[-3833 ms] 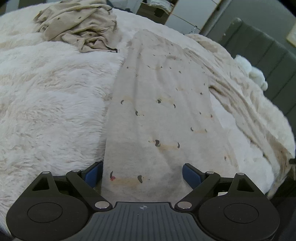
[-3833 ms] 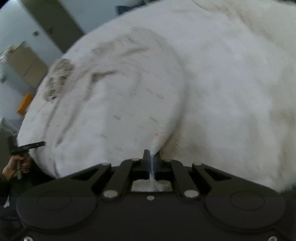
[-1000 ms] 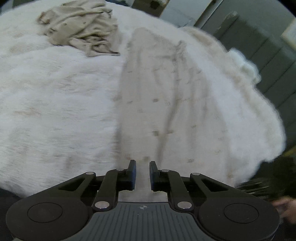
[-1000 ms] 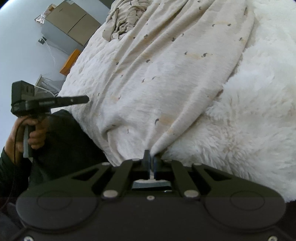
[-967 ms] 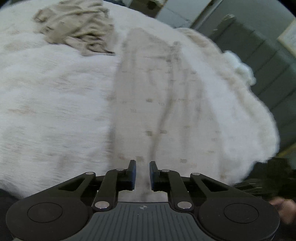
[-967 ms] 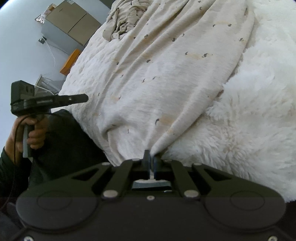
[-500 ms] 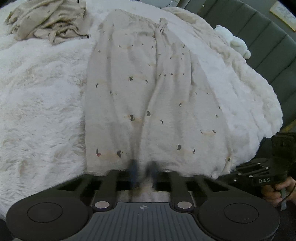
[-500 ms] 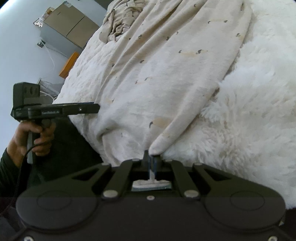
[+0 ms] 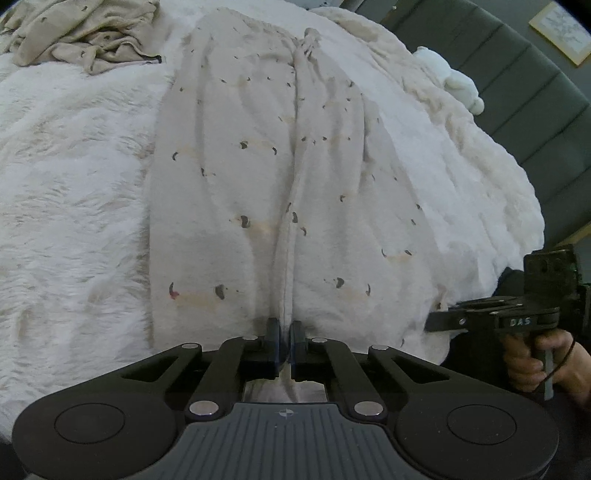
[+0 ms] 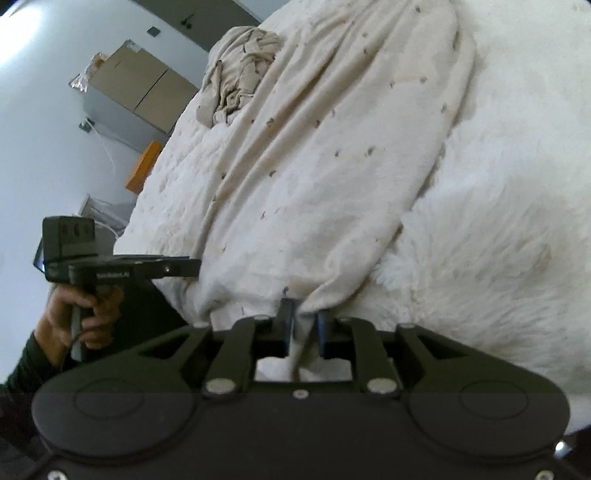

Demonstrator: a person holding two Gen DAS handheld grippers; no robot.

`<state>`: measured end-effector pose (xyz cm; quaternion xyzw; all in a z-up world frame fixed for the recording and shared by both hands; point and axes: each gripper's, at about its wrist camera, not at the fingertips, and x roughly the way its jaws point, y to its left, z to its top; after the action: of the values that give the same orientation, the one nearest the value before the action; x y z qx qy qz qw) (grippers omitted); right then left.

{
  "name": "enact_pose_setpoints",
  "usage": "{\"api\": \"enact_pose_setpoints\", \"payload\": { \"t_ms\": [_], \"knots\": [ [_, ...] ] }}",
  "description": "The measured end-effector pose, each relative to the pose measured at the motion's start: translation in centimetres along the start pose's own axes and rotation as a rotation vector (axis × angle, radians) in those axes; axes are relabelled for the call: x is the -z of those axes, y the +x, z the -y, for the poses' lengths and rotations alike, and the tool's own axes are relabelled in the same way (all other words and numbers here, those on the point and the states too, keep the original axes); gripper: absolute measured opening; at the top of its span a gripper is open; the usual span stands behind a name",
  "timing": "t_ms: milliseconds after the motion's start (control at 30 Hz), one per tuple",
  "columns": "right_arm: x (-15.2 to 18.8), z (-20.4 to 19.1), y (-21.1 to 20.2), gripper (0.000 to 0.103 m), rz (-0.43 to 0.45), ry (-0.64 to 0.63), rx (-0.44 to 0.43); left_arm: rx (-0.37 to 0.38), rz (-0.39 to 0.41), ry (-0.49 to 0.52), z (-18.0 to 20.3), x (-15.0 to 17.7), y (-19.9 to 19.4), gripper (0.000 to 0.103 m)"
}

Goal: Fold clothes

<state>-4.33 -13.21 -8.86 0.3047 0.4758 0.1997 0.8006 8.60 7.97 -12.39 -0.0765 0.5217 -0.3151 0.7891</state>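
Observation:
Cream trousers with small dark marks (image 9: 240, 166) lie lengthwise on the fluffy white bed cover (image 9: 66, 166), the two legs side by side. My left gripper (image 9: 283, 332) is shut on the near hem where the legs meet. My right gripper (image 10: 306, 325) holds its jaws slightly parted at the trousers' (image 10: 332, 147) near right corner, and a thin fold of cloth still lies between them. Each gripper shows in the other's view: the right gripper (image 9: 428, 325) at the bed's edge, the left gripper (image 10: 197, 267) likewise.
A crumpled matching garment (image 9: 81, 33) lies at the far left of the bed, seen also as the crumpled garment (image 10: 240, 74). A grey padded headboard (image 9: 535, 92) and a white soft toy (image 9: 461, 85) are at the right. The person's hands (image 9: 535, 354) hold the handles. A cabinet (image 10: 140, 85) stands beyond.
My left gripper has shut on the hem between the legs and drawn nearer. The right gripper's jaws have parted a little on the corner. The trousers now lie spread with both legs showing.

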Motion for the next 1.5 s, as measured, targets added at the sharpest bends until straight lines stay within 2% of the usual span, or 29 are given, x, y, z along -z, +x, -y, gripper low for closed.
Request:
{"api": "enact_pose_setpoints", "payload": {
  "t_ms": [33, 233, 333, 467, 600, 767, 800, 833, 867, 900, 967, 1033, 1100, 1133, 1167, 1267, 1333, 1433, 1500],
  "knots": [
    [0.1, -0.5, 0.1, 0.003, -0.011, -0.02, -0.023, 0.013, 0.004, -0.005, 0.0, 0.0, -0.1, 0.0],
    [0.5, -4.5, -0.4, 0.001, -0.024, -0.155, -0.132, 0.158, 0.035, -0.004, 0.3, 0.2, -3.1, 0.0],
    [0.1, -6.6, -0.7, 0.001, -0.024, -0.199, -0.153, 0.136, 0.031, 0.035, 0.6, 0.5, -4.9, 0.0],
    [-0.1, -9.1, -1.0, 0.001, -0.049, -0.268, -0.195, 0.159, 0.046, 0.023, 0.3, 1.6, -8.3, 0.0],
    [0.7, -9.8, 1.5, 0.001, -0.132, -0.395, -0.079, 0.128, 0.047, 0.011, -0.3, 3.0, -9.6, 0.0],
    [1.8, -10.4, 4.8, 0.001, -0.239, -0.554, 0.076, -0.06, -0.046, 0.027, -0.6, 4.0, -7.4, 0.001],
    [2.0, -10.6, 5.5, 0.002, -0.26, -0.585, 0.107, -0.109, -0.064, 0.042, -0.4, 4.0, -6.8, 0.005],
    [2.1, -10.5, 5.9, 0.008, -0.267, -0.594, 0.146, -0.147, -0.077, 0.054, -0.2, 4.0, -6.4, 0.016],
    [2.2, -10.3, 6.3, 0.012, -0.272, -0.597, 0.186, -0.156, -0.073, 0.058, -0.3, 3.9, -6.4, 0.024],
    [2.3, -10.2, 6.7, 0.014, -0.276, -0.6, 0.226, -0.161, -0.067, 0.059, -0.3, 3.8, -6.4, 0.027],
    [2.0, -10.3, 6.3, 0.016, -0.307, -0.6, 0.238, -0.155, -0.037, 0.048, -0.6, 3.3, -7.0, 0.031],
    [1.2, -10.4, 5.6, 0.027, -0.342, -0.597, 0.231, -0.146, 0.017, 0.036, -0.7, 2.5, -7.8, 0.037],
    [0.1, -10.7, 4.5, 0.027, -0.38, -0.589, 0.207, -0.111, 0.108, 0.027, -0.6, 0.8, -8.7, 0.048],
    [-0.6, -10.7, 3.8, 0.027, -0.385, -0.582, 0.201, -0.095, 0.138, 0.025, -0.6, 0.0, -8.8, 0.056],
    [-1.2, -10.7, 3.1, 0.027, -0.387, -0.575, 0.195, -0.086, 0.157, 0.025, -0.5, -0.7, -8.7, 0.059],
    [-5.7, -10.8, -0.1, 0.033, -0.267, -0.502, 0.184, -0.07, 0.204, 0.054, 0.1, -4.7, -6.7, 0.062],
    [-9.4, -10.9, -2.0, 0.048, -0.157, -0.435, 0.191, -0.06, 0.218, 0.072, 0.6, -7.1, -5.2, 0.062],
    [-15.1, -10.8, -3.1, 0.048, 0.015, -0.345, 0.305, -0.006, 0.238, 0.077, 1.2, -12.2, -1.8, 0.062],
    [-18.0, -10.6, -3.0, 0.048, 0.092, -0.309, 0.364, 0.025, 0.227, 0.091, 1.3, -15.4, 1.0, 0.061]
  ]
}}
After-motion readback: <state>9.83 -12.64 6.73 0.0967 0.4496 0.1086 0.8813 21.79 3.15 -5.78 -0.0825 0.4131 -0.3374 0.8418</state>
